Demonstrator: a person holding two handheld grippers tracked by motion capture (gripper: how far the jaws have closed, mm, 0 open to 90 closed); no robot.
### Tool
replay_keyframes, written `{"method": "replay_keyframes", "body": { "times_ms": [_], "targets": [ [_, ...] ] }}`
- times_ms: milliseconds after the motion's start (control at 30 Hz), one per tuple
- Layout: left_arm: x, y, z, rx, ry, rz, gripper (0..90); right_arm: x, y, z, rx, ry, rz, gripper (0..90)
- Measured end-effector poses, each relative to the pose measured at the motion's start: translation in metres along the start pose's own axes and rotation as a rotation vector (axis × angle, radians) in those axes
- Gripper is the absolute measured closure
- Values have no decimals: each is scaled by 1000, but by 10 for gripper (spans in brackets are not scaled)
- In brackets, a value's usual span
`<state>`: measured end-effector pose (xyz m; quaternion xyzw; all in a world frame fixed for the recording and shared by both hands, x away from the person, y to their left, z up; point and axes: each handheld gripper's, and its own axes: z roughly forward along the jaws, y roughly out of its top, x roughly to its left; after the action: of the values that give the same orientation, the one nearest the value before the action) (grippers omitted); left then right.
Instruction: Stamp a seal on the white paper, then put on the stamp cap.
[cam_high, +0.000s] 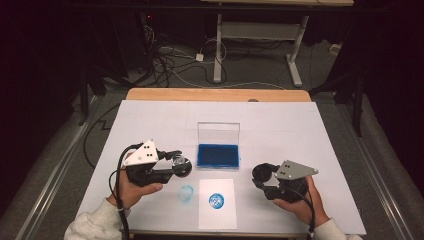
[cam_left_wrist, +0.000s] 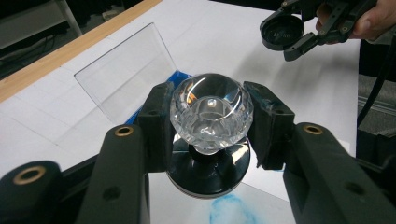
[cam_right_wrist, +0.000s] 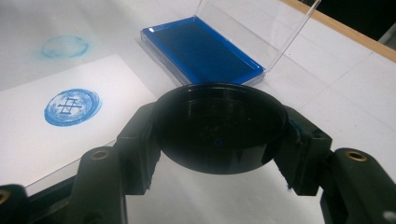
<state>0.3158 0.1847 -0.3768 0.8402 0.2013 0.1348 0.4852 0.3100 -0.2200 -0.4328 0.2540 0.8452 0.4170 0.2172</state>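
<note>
In the high view, the left gripper (cam_high: 176, 165) hovered over the white surface (cam_high: 280, 130), left of the open ink pad (cam_high: 218, 155), with the stamp (cam_high: 181, 164) clamped at its tip. The right gripper (cam_high: 263, 176) sat right of the pad, holding the black cap (cam_high: 261, 172). Between the two hands lay a white card (cam_high: 217, 218) bearing a round blue print (cam_high: 216, 201), and just left of the card a fainter blue smudge (cam_high: 186, 193) marked the surface.

In the left gripper view, the fingers (cam_left_wrist: 154, 123) were clenched on the stamp's clear faceted knob (cam_left_wrist: 211, 112), one on each side, with its black round base (cam_left_wrist: 208, 170) below them. The pad's clear lid (cam_left_wrist: 126, 70) stood upright behind. The other gripper (cam_left_wrist: 306, 37) hung farther off with the cap (cam_left_wrist: 281, 31), well apart from the stamp.

In the right gripper view, the fingers (cam_right_wrist: 140, 144) grasped the cap (cam_right_wrist: 219, 128) by its rim, open side up, probably empty, though its dark inside was hard to read. Beyond it lay the pad (cam_right_wrist: 205, 49), the card (cam_right_wrist: 32, 140) with the print (cam_right_wrist: 71, 107), and the smudge (cam_right_wrist: 64, 46).
</note>
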Motion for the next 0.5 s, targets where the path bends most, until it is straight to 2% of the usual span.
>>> {"method": "replay_keyframes", "body": {
  "times_ms": [500],
  "targets": [
    [3,5,1,-31,-5,-14,545,7,2,9,10,25,-11,385]
  ]
}}
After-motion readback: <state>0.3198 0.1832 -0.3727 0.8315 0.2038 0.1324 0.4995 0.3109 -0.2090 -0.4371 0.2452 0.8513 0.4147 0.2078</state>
